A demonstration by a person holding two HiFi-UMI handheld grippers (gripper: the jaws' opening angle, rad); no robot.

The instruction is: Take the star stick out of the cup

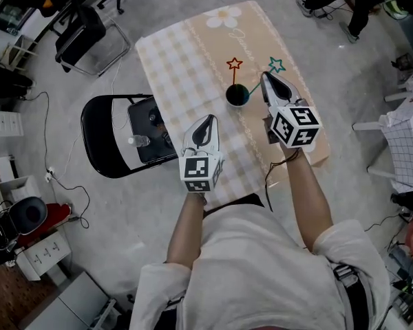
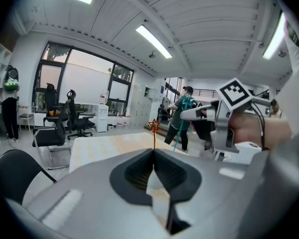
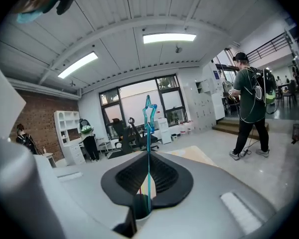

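Left of the table (image 1: 172, 67) a folding chair (image 1: 103, 136) stands out of the way, and the left gripper (image 1: 206, 121) hangs closed and empty over the near end. The cup (image 1: 237, 96) holds a red star stick (image 1: 234, 64) and a teal star stick (image 1: 277, 64), the latter pinched between the closed jaws of the right gripper (image 1: 266, 78). A slanted pull could topple the cup.

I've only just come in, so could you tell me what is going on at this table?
A person holds a gripper in each hand over a table. The right gripper has its jaws closed on the teal star stick, whose lower end sits in the dark cup beside a red star stick. The left gripper hangs shut and empty, nearer the person.
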